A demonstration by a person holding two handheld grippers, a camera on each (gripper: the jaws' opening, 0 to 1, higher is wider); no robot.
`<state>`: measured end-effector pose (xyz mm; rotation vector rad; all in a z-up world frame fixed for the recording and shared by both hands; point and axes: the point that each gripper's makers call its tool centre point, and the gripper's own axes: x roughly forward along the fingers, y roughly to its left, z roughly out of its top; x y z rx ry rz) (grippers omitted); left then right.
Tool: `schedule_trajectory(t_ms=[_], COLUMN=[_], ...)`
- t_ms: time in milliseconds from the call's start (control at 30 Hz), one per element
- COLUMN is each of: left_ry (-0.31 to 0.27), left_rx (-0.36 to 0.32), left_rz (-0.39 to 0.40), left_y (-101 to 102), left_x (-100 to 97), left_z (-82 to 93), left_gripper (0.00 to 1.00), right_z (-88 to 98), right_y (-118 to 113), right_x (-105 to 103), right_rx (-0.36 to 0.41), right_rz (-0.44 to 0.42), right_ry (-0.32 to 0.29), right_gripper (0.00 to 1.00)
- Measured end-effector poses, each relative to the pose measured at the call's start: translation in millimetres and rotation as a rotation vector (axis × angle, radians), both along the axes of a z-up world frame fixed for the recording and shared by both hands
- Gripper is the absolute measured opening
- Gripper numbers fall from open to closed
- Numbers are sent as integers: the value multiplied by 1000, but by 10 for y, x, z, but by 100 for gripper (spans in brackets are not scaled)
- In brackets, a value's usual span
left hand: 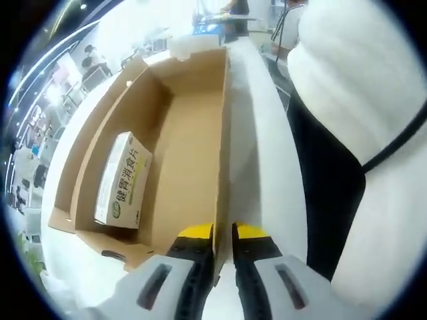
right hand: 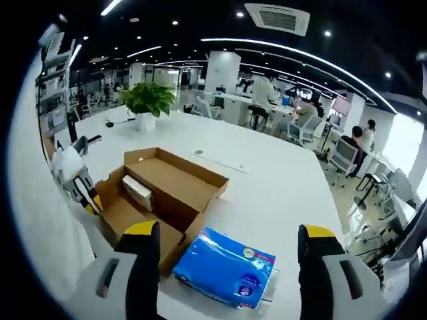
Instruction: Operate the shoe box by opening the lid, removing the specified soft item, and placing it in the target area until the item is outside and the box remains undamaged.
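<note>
The brown cardboard shoe box [left hand: 187,133] lies open on the white table, with a small white carton [left hand: 123,180] printed in green against its left wall. My left gripper [left hand: 223,233] is shut on the box's right wall [left hand: 221,167], which runs up between the yellow-tipped jaws. In the right gripper view the same box [right hand: 180,183] sits at centre left with the carton [right hand: 138,190] inside. A soft blue tissue pack [right hand: 227,270] lies on the table just in front of the box. My right gripper [right hand: 227,233] hovers above the pack, open wide and holding nothing. The left gripper [right hand: 83,190] shows at the box's left side.
A person in a white top [left hand: 360,100] stands close to the table's right edge. A potted plant [right hand: 148,100] stands at the far end of the white table [right hand: 267,180]. Office desks, chairs and seated people lie beyond.
</note>
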<state>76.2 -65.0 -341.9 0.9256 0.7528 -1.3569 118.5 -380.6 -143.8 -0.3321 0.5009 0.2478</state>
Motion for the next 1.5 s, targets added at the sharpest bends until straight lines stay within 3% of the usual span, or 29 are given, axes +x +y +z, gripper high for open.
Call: schedule_trajectory(t_ms=[67,100,133,167,267,300,367,433,500,600,667,733,800,833,900,967,1100,1200,1267,1367,1500], left_ry=[-3,-20,0,4,14,12,2,7,6,6,11,12,7,4,0,-2,5,0,16,-3,-14], left_rx=[-4,1,8,9,4,5,8,7,7,11,18,11,3,1,3,6,6,8,12,5,5], left_rz=[11,14,4,3,6,4,-8,5,2,6,12,-2,-6,-8,-9,-13,-21,-20,3,-3,-27], left_y=[-4,-5,-17,-16,-9,-7,-7,-5,-1,0,-2,-5,0,-3,-10,-12,-10,-10,-12,-7,-8], left_x=[24,65,35,28,21,17,8,16,14,14,14,9,8,7,3,1,-1,-1,6,-10,-15], left_z=[-3,3,-2,-5,-1,-1,-4,6,9,12,10,14,23,21,19,17,20,17,18,8,4], left_gripper=[4,3,3,3,3,3,3,3,2,2,2,2,2,2,2,2,2,2,2,2,2], right_z=[31,40,45,55,141,232,301,326,326,387,438,439,346,350,362,370,392,322,282,307,254], right_y=[-86,-44,32,64,80,-46,-30,66,23,24,47,-18,-113,-116,20,18,171,374,563,725,959], right_x=[47,81,114,137,240,315,357,385,388,391,368,339,240,228,222,194,177,160,140,231,324], right_rx=[-65,-30,43,70,115,76,100,228,246,244,240,176,28,12,48,-5,-21,-39,2,6,-93], right_rz=[-36,-35,-36,-35,-62,-133,-138,-148,-189,-197,-198,-230,-235,-234,-187,-179,-131,-26,64,94,219], right_ry=[-8,-7,-2,-3,-24,-86,-110,-92,-64,-81,-94,-88,-21,-21,-17,-17,-11,31,65,66,74], right_gripper=[86,85,85,85,89,97,97,98,98,95,84,75,61,60,60,59,59,55,46,44,46])
